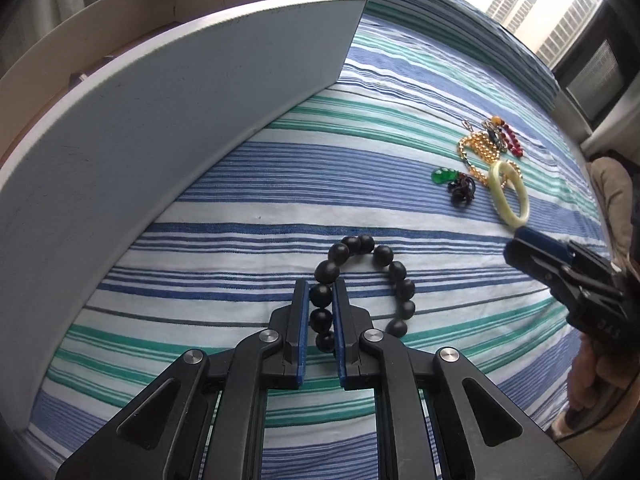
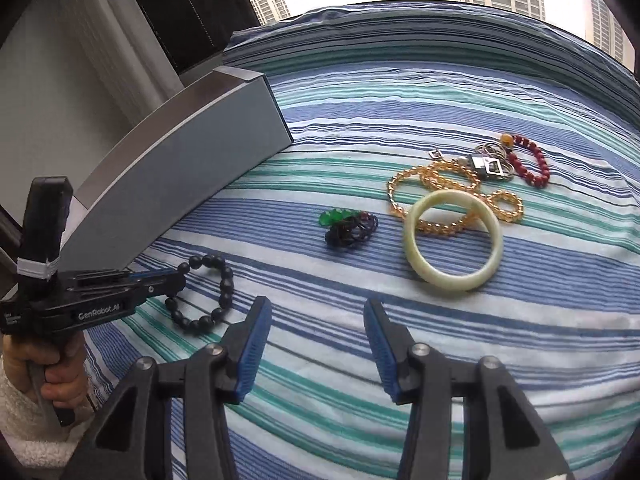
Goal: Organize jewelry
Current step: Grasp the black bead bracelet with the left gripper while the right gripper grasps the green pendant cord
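Observation:
A black bead bracelet lies on the striped cloth, and my left gripper is shut on its left side. It also shows in the right wrist view, with the left gripper at its left edge. My right gripper is open and empty, just short of the pale jade bangle. Beyond lie an amber bead strand, a red bead bracelet, a green pendant on a dark cord and metal clasps. The bangle and the right gripper show at the right of the left wrist view.
An open grey box stands at the left on the striped cloth; it also shows in the right wrist view. A window with tower blocks is behind the bed. My hand holds the left gripper's handle.

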`<state>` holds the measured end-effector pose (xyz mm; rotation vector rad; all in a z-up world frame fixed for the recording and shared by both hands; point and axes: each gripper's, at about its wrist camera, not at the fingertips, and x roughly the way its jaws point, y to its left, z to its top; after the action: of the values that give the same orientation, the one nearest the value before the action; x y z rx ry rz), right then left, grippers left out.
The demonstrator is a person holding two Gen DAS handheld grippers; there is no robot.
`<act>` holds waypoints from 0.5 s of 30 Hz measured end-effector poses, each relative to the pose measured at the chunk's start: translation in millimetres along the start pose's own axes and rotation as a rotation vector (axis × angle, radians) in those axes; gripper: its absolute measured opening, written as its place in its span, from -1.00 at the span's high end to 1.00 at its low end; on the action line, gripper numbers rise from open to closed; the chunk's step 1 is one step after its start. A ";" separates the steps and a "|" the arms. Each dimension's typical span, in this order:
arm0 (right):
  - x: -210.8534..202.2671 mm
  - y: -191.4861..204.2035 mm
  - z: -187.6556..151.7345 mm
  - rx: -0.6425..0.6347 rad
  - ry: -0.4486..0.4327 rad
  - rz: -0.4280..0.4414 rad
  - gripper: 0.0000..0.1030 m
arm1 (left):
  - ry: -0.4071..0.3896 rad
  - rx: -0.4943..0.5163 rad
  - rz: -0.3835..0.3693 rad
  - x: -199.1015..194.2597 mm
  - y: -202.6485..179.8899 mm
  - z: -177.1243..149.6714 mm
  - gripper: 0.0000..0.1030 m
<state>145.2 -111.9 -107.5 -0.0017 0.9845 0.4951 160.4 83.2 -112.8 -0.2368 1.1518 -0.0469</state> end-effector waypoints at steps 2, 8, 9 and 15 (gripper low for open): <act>21.9 0.3 15.7 -0.014 0.019 -0.017 0.05 | -0.002 -0.004 0.006 -0.8 1.3 -1.1 0.82; 54.5 -1.2 39.4 -0.023 0.021 -0.086 0.05 | 0.003 -0.002 0.012 1.3 3.6 -5.4 0.81; 57.2 -0.9 41.6 -0.024 0.017 -0.094 0.05 | 0.008 -0.002 0.013 2.8 4.1 -5.6 0.81; 66.9 0.2 47.7 -0.028 0.032 -0.125 0.73 | 0.016 0.005 0.013 6.8 3.8 -8.1 0.81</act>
<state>213.3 -74.5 -134.0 -0.0963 1.0019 0.3954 155.4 84.5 -122.8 -0.2253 1.1689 -0.0404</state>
